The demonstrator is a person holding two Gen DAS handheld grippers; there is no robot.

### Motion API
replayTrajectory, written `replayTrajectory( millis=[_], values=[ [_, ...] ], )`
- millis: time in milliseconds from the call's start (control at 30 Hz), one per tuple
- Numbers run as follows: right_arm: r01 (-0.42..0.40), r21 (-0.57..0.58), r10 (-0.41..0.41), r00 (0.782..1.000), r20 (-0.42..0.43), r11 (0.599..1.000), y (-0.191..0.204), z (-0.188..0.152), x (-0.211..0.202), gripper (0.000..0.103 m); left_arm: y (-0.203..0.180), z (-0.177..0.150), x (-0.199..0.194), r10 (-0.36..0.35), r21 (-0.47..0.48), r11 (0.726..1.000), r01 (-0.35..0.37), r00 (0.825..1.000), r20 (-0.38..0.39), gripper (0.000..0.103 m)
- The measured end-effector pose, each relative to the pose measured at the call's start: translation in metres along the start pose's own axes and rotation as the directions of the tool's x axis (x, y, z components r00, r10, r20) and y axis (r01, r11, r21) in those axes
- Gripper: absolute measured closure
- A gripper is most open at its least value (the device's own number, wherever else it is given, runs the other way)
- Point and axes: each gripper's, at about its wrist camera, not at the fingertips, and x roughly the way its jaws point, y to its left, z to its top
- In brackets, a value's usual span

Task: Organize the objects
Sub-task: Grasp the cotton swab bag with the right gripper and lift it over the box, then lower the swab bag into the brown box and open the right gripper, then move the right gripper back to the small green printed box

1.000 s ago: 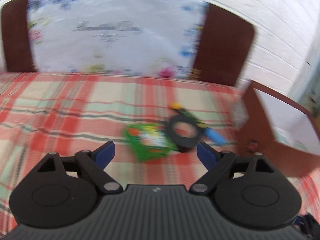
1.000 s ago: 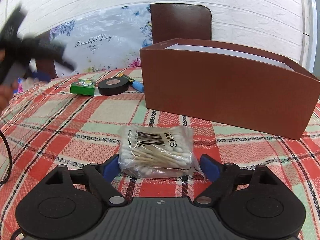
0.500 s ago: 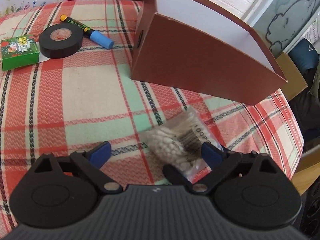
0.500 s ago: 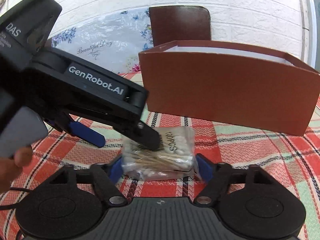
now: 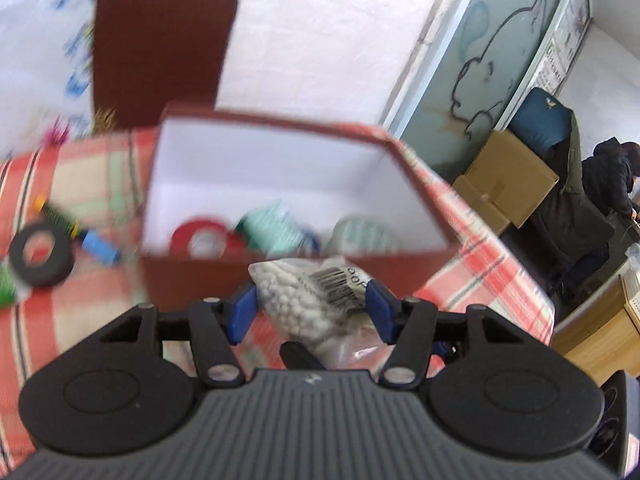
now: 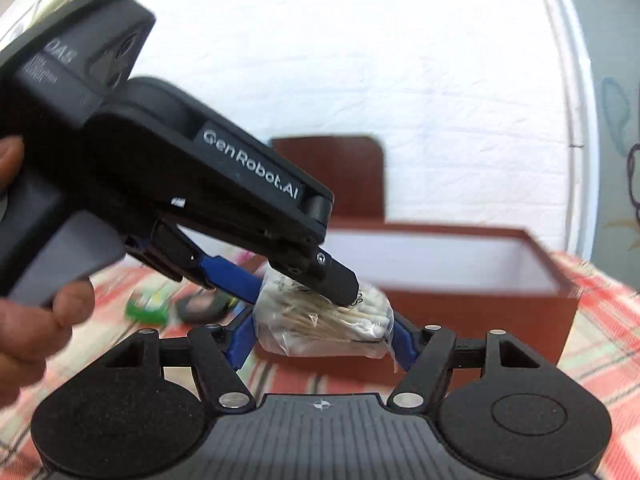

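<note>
A clear bag of cotton swabs (image 5: 308, 300) with a barcode label hangs above the checked tablecloth, just in front of the brown box (image 5: 280, 120). My left gripper (image 5: 311, 312) has its blue pads against both sides of the bag, and its jaws are closing. My right gripper (image 6: 322, 338) clasps the same bag (image 6: 324, 328) from the near side, its jaws also closing. In the right wrist view the left gripper (image 6: 296, 288) reaches in from the upper left, held by a hand (image 6: 36, 332). The box is white inside and holds a red tape roll (image 5: 200, 236) and pale green items.
Left of the box lie a black tape roll (image 5: 40, 256), a marker with a blue cap (image 5: 96, 246) and a small green carton (image 6: 146, 308). A brown chair back (image 5: 156, 48) stands behind the table. Cardboard boxes and a seated person (image 5: 612, 184) are at far right.
My left gripper swung from the tape roll over to the bag and narrowed onto it. The right gripper closed on the bag and lifted it off the cloth toward the box.
</note>
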Motion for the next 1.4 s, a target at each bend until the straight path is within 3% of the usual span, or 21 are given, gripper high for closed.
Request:
replayTrajectory(
  millis=[67,100,133,233,367,400,467,533,600,633,1133,1400],
  values=[
    [0.011,0.032,-0.011,1.0,0.007,0.999,-0.014,0.009,0.007,0.046,-0.007,0.015,0.01,0.0,0.005,1.0,0.0,1.0,0.017,0.042],
    [0.018,0.045,-0.018,1.0,0.003,0.999,-0.02,0.013,0.011,0.058,-0.011,0.021,0.014,0.014,0.02,1.0,-0.015,1.0,0.025,0.042],
    [0.023,0.058,-0.023,1.0,-0.007,0.998,-0.027,0.016,0.014,0.063,-0.014,0.027,0.017,0.016,0.024,1.0,-0.016,1.0,0.024,0.042],
    [0.0,0.104,0.001,1.0,-0.003,0.995,-0.042,0.022,0.018,0.074,-0.02,0.039,0.029,-0.058,0.021,0.998,0.058,0.998,0.004,0.043],
    [0.076,0.039,-0.077,0.996,0.044,0.996,-0.044,0.032,0.035,0.071,-0.036,0.049,0.053,-0.028,0.06,0.998,0.028,1.0,-0.007,0.04],
    [0.107,0.033,-0.109,0.992,0.059,0.994,-0.046,0.034,0.041,0.076,-0.035,0.052,0.057,-0.02,0.063,0.998,0.019,1.0,0.018,0.04],
    [0.143,0.039,-0.144,0.989,0.042,0.989,-0.058,0.037,0.061,0.071,-0.034,0.056,0.056,0.01,0.037,0.999,-0.011,1.0,0.03,0.039],
    [0.22,0.041,-0.222,0.974,0.036,0.975,-0.068,0.037,0.074,0.05,-0.03,0.059,0.056,0.025,0.024,0.999,-0.026,0.999,0.04,0.037],
    [0.225,0.08,-0.229,0.973,0.036,0.971,-0.08,0.038,0.075,0.048,-0.028,0.058,0.055,0.05,0.034,0.998,-0.051,0.998,0.044,0.036],
    [0.223,0.1,-0.228,0.973,0.043,0.97,-0.085,0.038,0.072,0.045,-0.025,0.056,0.054,0.045,0.033,0.998,-0.046,0.998,0.045,0.029],
    [0.258,0.089,-0.267,0.958,0.109,0.962,-0.05,0.012,0.026,0.038,-0.026,0.027,0.024,0.092,0.056,0.994,-0.097,0.992,0.088,0.029],
    [0.243,0.051,-0.246,0.968,0.046,0.969,-0.041,0.013,0.032,0.039,-0.002,0.008,0.005,0.112,-0.012,0.994,-0.111,0.991,0.069,0.029]
  ],
)
